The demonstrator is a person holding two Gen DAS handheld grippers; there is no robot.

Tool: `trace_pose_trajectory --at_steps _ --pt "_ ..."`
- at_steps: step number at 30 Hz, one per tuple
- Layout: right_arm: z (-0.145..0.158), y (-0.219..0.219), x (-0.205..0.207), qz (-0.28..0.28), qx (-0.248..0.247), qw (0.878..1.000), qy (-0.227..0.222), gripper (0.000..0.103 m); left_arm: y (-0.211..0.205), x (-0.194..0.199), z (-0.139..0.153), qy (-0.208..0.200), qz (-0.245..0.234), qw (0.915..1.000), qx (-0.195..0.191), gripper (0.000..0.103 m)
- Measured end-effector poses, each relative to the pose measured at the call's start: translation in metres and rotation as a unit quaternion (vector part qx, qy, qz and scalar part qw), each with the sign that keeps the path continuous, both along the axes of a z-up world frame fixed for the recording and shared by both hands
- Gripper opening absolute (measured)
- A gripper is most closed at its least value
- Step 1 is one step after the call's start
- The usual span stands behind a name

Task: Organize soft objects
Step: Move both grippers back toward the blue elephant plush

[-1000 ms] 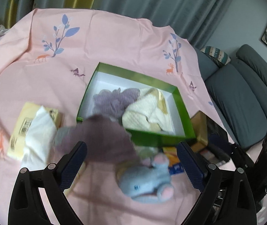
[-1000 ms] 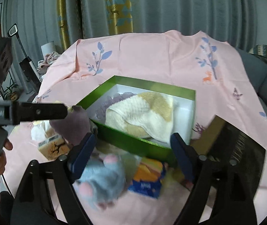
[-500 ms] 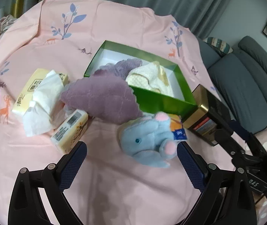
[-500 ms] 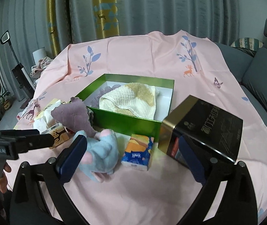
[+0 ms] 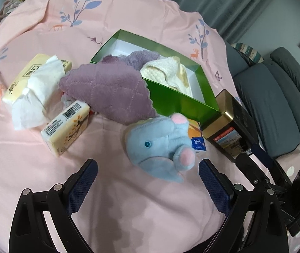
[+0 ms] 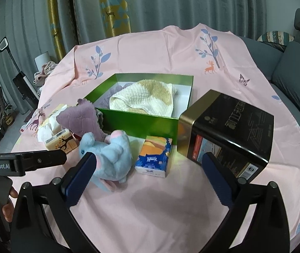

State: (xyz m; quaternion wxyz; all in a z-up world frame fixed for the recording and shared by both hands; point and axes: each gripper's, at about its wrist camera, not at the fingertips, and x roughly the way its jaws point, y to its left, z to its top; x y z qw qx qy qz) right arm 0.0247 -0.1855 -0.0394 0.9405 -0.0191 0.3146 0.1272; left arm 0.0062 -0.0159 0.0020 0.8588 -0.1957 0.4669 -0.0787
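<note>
The left gripper (image 5: 147, 174) stands wide with nothing between its blue-padded fingers, hanging over bare pink cloth. Just beyond its fingertips lies the blue plush elephant (image 5: 160, 145) on its side, one eye and two pink patches showing; its far side is hidden. The right gripper (image 6: 148, 166) is equally spread and empty; its left finger overlaps the elephant's near edge in the right wrist view, and whether it touches cannot be told.

Behind the elephant, the purple quilted cloth (image 5: 109, 92) drapes from the near corner of the green box (image 5: 179, 103) down onto the pink tablecloth (image 5: 44, 179), covering part of the box's front wall and whatever lies under it. Inside the box sit a cream knitted towel (image 6: 143, 99) and a lilac fluffy item (image 5: 141, 55), the latter mostly hidden by the cloth and towel.

Left of the purple cloth rests a small tissue pack (image 5: 67, 130) with a barcode, and beyond it a yellow tissue box (image 5: 23, 78) with a white sheet spilling out over its top. Right of the elephant, a blue-and-orange tissue packet (image 6: 154, 156) lies in front of the box; in the left wrist view it is almost wholly hidden by the plush. A dark tin with gold edges (image 6: 225, 130) lies tilted beside the box; its lettering is too distorted to read. A person's fingers (image 6: 8, 206) show at the frame's left edge, cut off.
</note>
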Motion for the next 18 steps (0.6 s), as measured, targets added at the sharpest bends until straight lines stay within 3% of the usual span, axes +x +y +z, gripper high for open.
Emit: trace_pose_trajectory --at_steps 18 --pt "-0.013 -0.003 0.01 0.007 0.005 1.0 0.019 0.1 -0.003 0.01 -0.012 0.017 -0.001 0.9998 0.006 0.097"
